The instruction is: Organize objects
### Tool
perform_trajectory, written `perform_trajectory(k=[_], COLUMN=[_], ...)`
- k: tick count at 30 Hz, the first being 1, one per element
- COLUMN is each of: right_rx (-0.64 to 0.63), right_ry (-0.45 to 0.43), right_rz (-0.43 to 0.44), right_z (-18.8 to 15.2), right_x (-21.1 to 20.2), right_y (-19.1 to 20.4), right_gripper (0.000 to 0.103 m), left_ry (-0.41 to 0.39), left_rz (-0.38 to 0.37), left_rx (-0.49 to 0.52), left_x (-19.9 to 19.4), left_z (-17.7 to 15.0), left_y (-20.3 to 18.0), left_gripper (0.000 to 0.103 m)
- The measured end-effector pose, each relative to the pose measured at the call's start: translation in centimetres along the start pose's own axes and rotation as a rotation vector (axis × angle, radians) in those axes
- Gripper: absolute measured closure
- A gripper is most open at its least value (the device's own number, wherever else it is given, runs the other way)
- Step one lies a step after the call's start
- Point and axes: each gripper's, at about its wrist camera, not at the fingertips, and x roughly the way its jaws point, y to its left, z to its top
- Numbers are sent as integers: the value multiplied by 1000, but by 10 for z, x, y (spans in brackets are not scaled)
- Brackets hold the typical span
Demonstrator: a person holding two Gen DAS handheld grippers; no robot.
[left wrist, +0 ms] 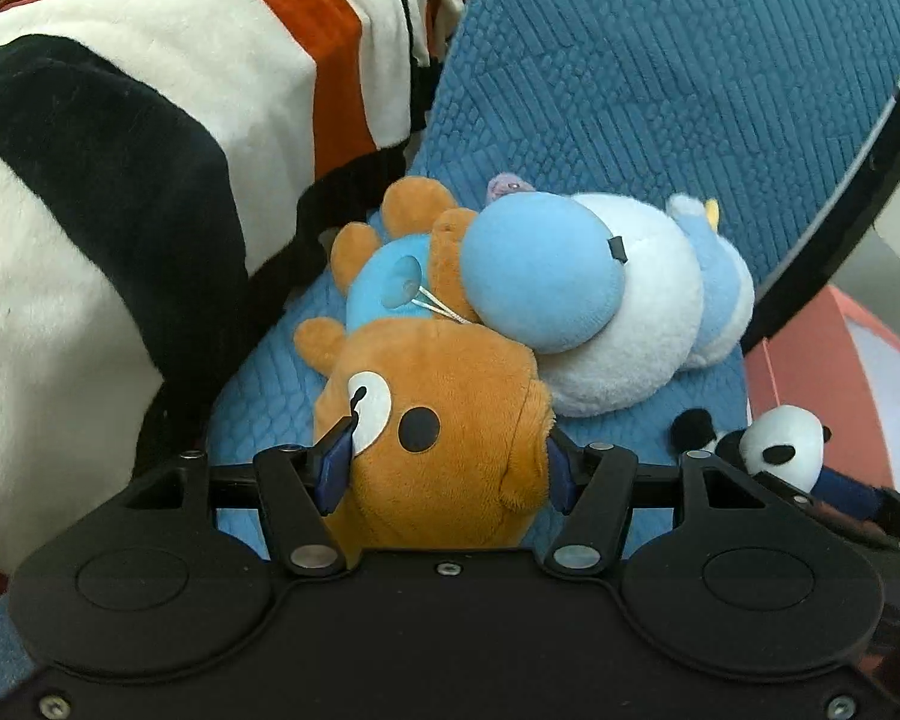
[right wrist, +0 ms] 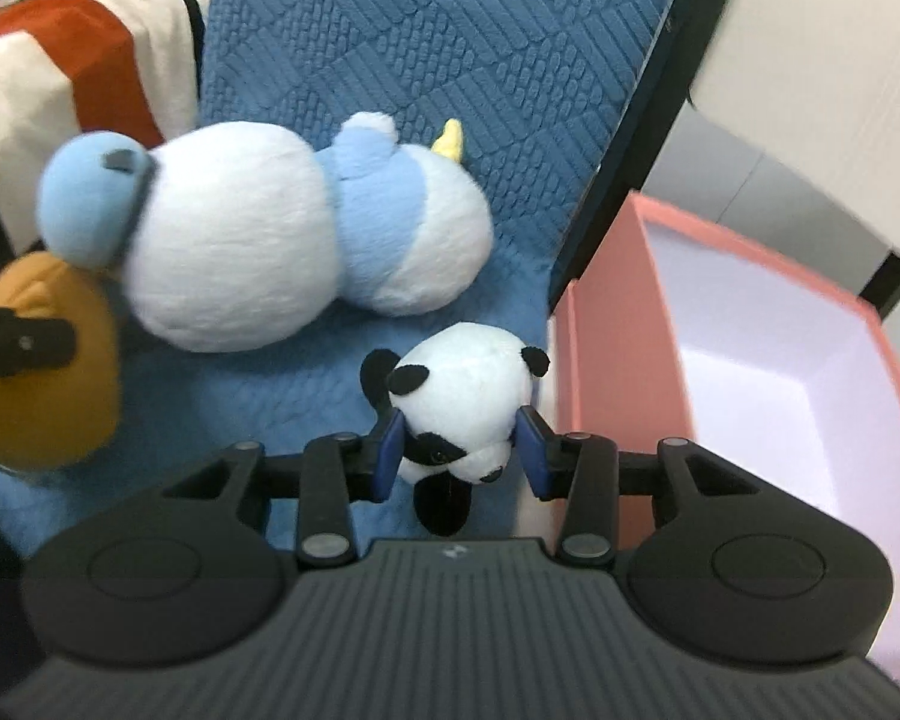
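1. Striped fleece, cream with black and rust-red bands, fills the left of the left wrist view: a blanket (left wrist: 150,138) bunched up against the blue quilted bedcover (left wrist: 660,78).
2. Next to the right, the left gripper (left wrist: 441,462) is clamped on the head of an orange plush bear (left wrist: 444,420); its blue pads (left wrist: 335,465) press into both sides of the head. The bear wears a light blue top and lies on the bedcover, its paws pointing away from the camera.
3. Touching the bear's far side is a bigger soft toy in pale blue and white (left wrist: 594,300), lying on its side with a small yellow tip at its far end.
4. At the right edge of the same view a small plush panda (left wrist: 780,447) shows, with part of the other gripper below it and a pink box (left wrist: 810,360) behind.
5. In the right wrist view the orange bear is at the far left edge, the pale blue and white toy beside it, blurred.
6. Centre of that view, the right gripper (right wrist: 459,450) is closed narrow on the panda's head, blue pads (right wrist: 390,450) squeezing both cheeks. The panda is at the bed's edge, just beside the box.
7. Rightmost stands the pink box, open, its white inside in view, below the dark edge of the bed.
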Motion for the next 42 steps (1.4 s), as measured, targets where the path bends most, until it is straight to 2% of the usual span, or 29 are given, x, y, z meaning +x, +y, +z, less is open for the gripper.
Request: perform_trajectory(k=[5, 10, 12, 14, 16, 18, 21, 26, 29, 33, 39, 42], right_rx=[89, 121, 125, 131, 139, 124, 168, 433, 587, 722, 798, 761], right_ry=[37, 87, 101, 117, 109, 82, 101, 165, 206, 253, 282, 270], right_rz=[53, 107, 130, 142, 142, 158, 192, 327, 354, 354, 342, 346], right_z=[-16, -37, -41, -42, -41, -38, -29, -17, -13, -9, -11, -10], right_x=[0, -5, -5, -5, -5, -5, 4, 22, 36, 52, 73, 71], right_y=[-2, -1, -1, -3, -5, -6, -9, -18, -17, -13, -10, -8], right_gripper=[64, 62, 57, 44, 38, 38, 38, 38, 38, 39, 41, 42], left_ry=[5, 19, 18, 18, 18, 19, 16, 15, 15, 14, 9, 0], left_rz=[23, 48, 51, 56, 52, 52, 49, 42, 34, 24, 28, 16], left_rx=[24, 53, 59, 58, 51, 41, 27, 5, -6, -14, -10, 1], left_x=[4, 14, 15, 18, 19, 22, 24, 25, 25, 26, 26, 23], left_z=[-2, -2, -3, -3, -3, -1, 2, 2, 2, 3, 3, 3], left_y=[-4, -12, -13, -13, -11, -9, -8, -8, -6, -4, -6, -5], left_gripper=[35, 28, 23, 23, 22, 20, 20, 20, 20, 21, 25, 34])
